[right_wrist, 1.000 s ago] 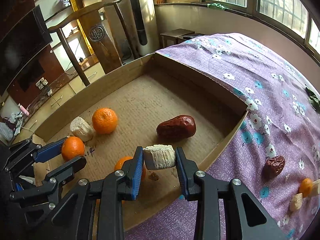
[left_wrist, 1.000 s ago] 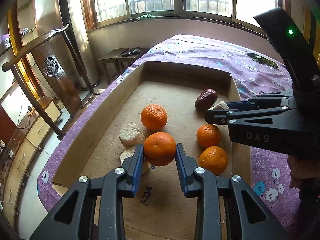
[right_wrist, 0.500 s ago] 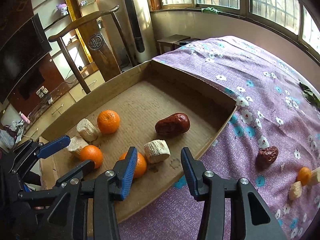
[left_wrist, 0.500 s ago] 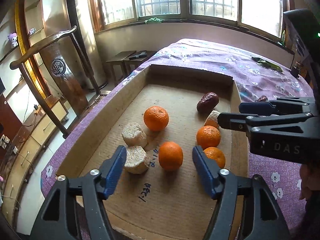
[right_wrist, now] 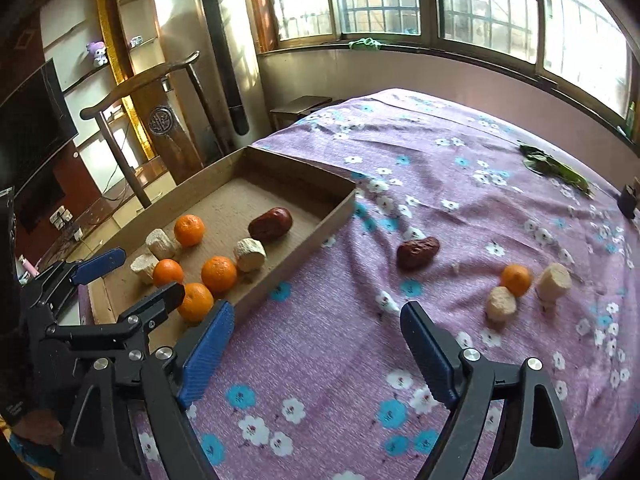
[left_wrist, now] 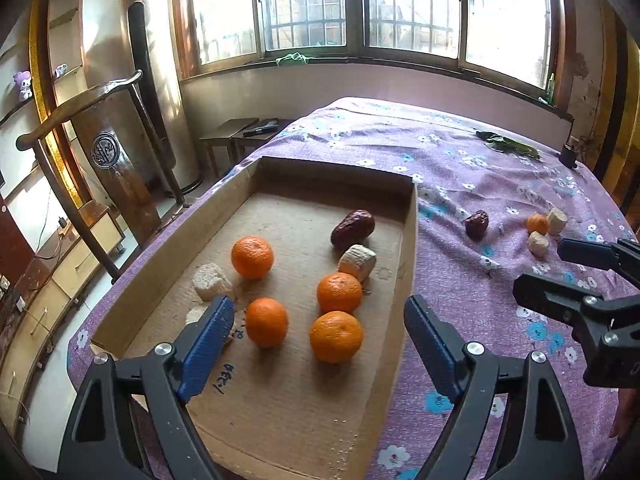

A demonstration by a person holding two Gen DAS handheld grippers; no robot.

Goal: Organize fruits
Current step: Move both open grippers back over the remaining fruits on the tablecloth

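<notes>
A shallow cardboard tray (left_wrist: 408, 248) (right_wrist: 316, 236) on the purple floral cloth holds several oranges (left_wrist: 266, 322), a red date (left_wrist: 353, 229) and pale cut chunks (left_wrist: 357, 262). My left gripper (left_wrist: 318, 344) is open and empty above the tray's near end. My right gripper (right_wrist: 316, 344) is open and empty over the cloth, right of the tray. Loose on the cloth lie a second date (right_wrist: 417, 253), a small orange (right_wrist: 516, 279) and two pale chunks (right_wrist: 501, 304).
A green leafy item (right_wrist: 556, 168) and a small dark object (right_wrist: 628, 200) lie at the far right of the cloth. A wooden chair (right_wrist: 136, 92) and low stools (left_wrist: 240, 132) stand beyond the bed's left edge.
Both grippers opened and drew back. The left let go of an orange, the right let go of a pale chunk; both now lie in the tray. The right gripper swung right over the cloth.
</notes>
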